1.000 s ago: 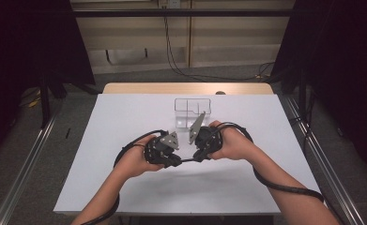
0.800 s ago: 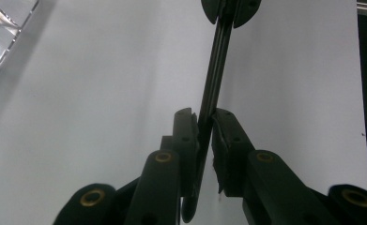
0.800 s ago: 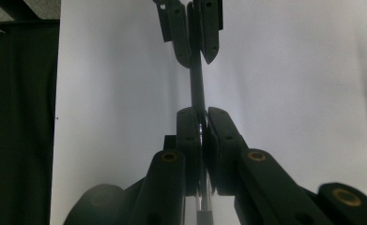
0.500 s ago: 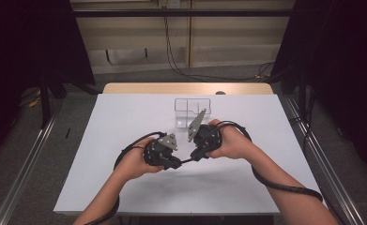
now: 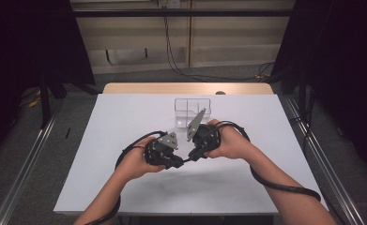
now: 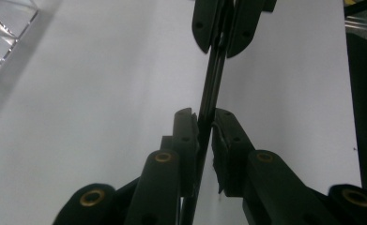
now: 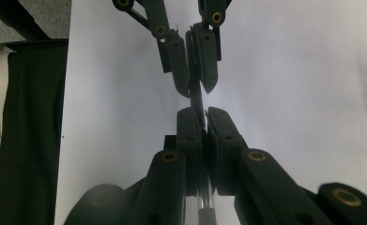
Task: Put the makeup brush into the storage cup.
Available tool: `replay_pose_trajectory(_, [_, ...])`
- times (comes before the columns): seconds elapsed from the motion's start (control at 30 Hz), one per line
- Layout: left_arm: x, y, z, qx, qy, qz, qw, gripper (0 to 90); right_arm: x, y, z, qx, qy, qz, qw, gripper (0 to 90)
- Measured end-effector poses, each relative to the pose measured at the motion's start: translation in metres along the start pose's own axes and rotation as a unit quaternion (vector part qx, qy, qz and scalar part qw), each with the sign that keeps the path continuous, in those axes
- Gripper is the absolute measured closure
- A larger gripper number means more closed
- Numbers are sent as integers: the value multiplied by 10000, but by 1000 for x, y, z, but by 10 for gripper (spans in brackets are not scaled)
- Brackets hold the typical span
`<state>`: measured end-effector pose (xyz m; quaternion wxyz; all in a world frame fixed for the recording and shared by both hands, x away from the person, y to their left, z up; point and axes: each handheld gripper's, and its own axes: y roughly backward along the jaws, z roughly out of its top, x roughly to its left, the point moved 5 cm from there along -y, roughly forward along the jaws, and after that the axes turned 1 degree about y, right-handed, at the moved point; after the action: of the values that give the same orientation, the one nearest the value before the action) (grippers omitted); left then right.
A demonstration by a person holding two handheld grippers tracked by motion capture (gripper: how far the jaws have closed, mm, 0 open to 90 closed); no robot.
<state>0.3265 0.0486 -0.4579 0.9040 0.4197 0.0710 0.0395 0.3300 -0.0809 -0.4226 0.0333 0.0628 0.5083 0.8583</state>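
A thin black strip (image 6: 212,89) spans the short gap between my two grippers, which face each other tip to tip over the middle of the white table. In the left gripper view my left gripper (image 6: 205,117) is shut on its near end, and the right gripper (image 6: 221,44) clamps the far end. In the right gripper view my right gripper (image 7: 203,115) pinches the strip (image 7: 196,101), with a silvery stub low between its jaws, and the left gripper (image 7: 195,79) is opposite. In the high view the left gripper (image 5: 180,161) and right gripper (image 5: 193,156) meet, each in a hand.
A clear plastic box (image 5: 193,110) with compartments stands just beyond the grippers, its corner (image 6: 3,28) at the top left of the left gripper view. The white sheet (image 5: 125,117) covers the table. Cables loop from both grippers across it.
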Motion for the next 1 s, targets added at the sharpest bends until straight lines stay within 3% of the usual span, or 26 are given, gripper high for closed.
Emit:
replay_pose_trajectory(0.3, [-3,0,5,-106,23,-8,9999,817,0,1,2,-181,52,63,9998,849])
replay_pose_trajectory(0.7, [-6,1,10,-123,4,-19,9999,841,-4,7,4,-490,-54,87,9987,844])
replay_pose_trajectory(0.8, [-7,1,12,-175,25,-77,9998,842,-4,7,4,-573,-74,96,9983,876])
replay_pose_trajectory(1.0, [-7,4,14,-186,30,-60,9998,843,-4,8,4,-725,-194,53,9972,769])
